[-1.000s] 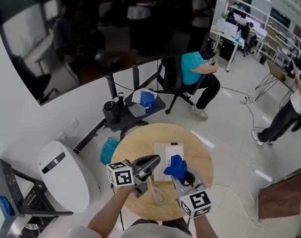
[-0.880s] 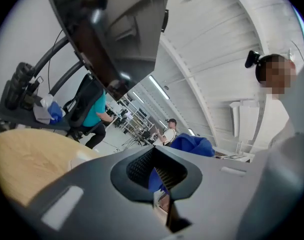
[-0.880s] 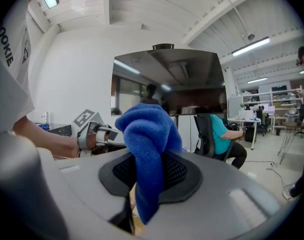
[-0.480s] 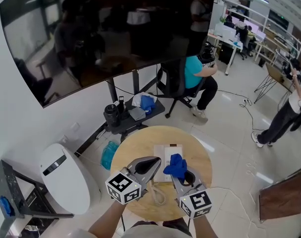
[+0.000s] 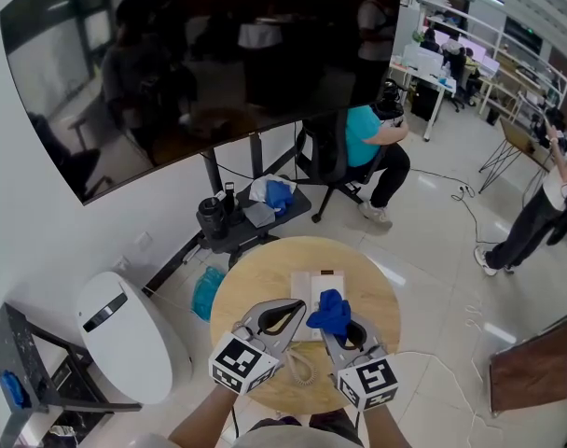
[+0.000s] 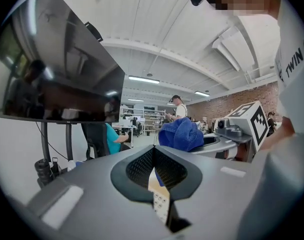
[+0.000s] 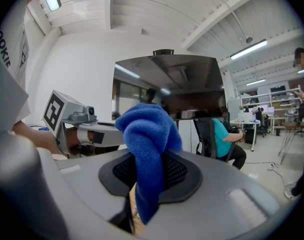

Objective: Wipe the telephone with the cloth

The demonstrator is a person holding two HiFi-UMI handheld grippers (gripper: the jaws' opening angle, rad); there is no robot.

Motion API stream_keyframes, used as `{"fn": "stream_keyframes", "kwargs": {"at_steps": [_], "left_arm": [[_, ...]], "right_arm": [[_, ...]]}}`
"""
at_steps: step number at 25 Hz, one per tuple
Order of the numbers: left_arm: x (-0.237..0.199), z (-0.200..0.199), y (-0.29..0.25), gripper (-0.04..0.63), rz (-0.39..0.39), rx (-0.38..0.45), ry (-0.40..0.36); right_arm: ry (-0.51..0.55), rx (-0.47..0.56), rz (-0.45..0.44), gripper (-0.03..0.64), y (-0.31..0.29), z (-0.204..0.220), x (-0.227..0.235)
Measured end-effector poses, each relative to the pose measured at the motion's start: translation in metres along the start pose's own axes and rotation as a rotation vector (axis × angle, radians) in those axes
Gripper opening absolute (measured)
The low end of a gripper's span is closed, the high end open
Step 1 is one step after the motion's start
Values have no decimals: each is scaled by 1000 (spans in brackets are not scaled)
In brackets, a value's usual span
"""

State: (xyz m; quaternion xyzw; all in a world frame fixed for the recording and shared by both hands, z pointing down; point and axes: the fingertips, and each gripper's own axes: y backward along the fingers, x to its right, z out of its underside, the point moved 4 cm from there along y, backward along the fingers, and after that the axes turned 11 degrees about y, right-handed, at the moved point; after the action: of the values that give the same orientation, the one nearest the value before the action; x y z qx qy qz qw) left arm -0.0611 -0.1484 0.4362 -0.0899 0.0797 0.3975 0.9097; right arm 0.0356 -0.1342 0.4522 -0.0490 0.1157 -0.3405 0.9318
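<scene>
The round bench (image 5: pixel 229 292) shows bare wood along its left and far rim, with open floor to the right. Both grippers reach in from the near edge, roughly level. The left gripper (image 5: pixel 297 308) hovers with its jaws together and empty. The right gripper (image 5: pixel 336 329) has its jaws pinching the bunched blue cloth (image 5: pixel 332 310) above the white telephone (image 5: pixel 311 289), which lies mid-bench.

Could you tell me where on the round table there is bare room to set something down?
The round wooden table is bare left of the white telephone, out to its rim, and likewise on the telephone's right. The near middle is crowded: the left gripper, the right gripper with the blue cloth, and the pale coiled cord.
</scene>
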Motion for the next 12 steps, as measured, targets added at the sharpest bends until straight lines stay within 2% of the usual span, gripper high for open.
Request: {"fn": "stream_keyframes", "kwargs": {"at_steps": [12], "left_arm": [[19,5,20,0,-29,4,32]], "right_arm": [[-3,1,-12,87,19,-8,-14]]}}
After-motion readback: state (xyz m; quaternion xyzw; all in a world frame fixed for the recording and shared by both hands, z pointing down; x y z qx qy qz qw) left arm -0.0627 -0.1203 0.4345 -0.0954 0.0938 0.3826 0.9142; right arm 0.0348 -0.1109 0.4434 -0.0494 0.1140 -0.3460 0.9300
